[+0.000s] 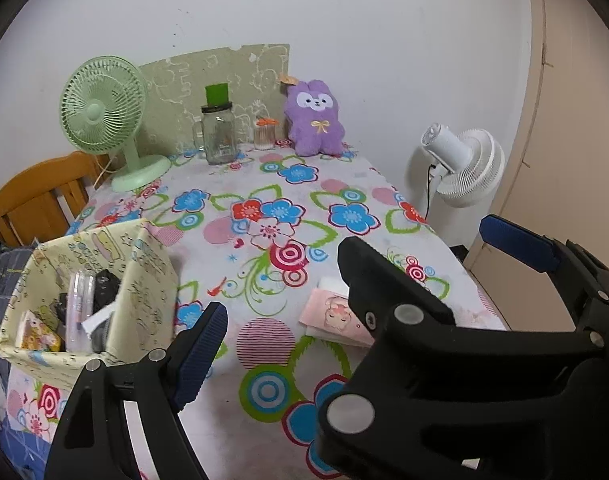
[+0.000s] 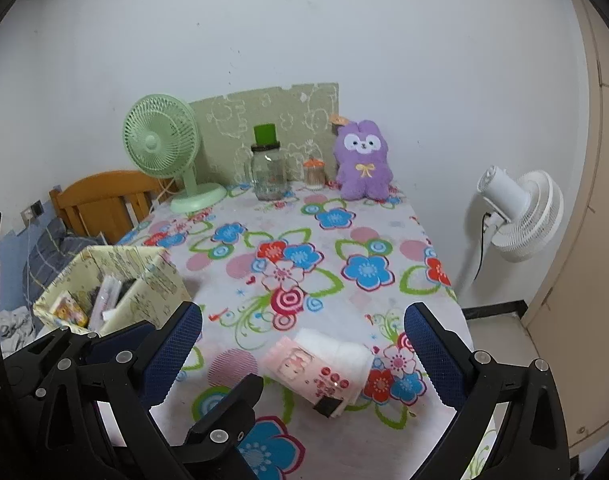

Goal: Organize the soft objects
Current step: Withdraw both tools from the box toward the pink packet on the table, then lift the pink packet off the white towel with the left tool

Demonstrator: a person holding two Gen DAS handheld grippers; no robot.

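Note:
A purple plush rabbit (image 1: 315,120) sits upright at the far edge of the flowered table (image 1: 264,208), against the wall; it also shows in the right wrist view (image 2: 363,168). A pink and white soft tissue pack (image 2: 324,366) lies near the table's front, partly hidden in the left wrist view (image 1: 331,312) by the other gripper. My right gripper (image 2: 304,348) is open and empty, just in front of the pack. My left gripper (image 1: 356,308) is open and empty above the table's front.
A pale yellow fabric box (image 1: 92,288) with pens and small items stands at the table's left front (image 2: 116,292). A green desk fan (image 1: 104,116), a glass jar (image 1: 219,132) and a small container (image 1: 264,134) stand at the back. A white fan (image 1: 460,160) stands right of the table. A wooden chair (image 1: 36,196) is at left.

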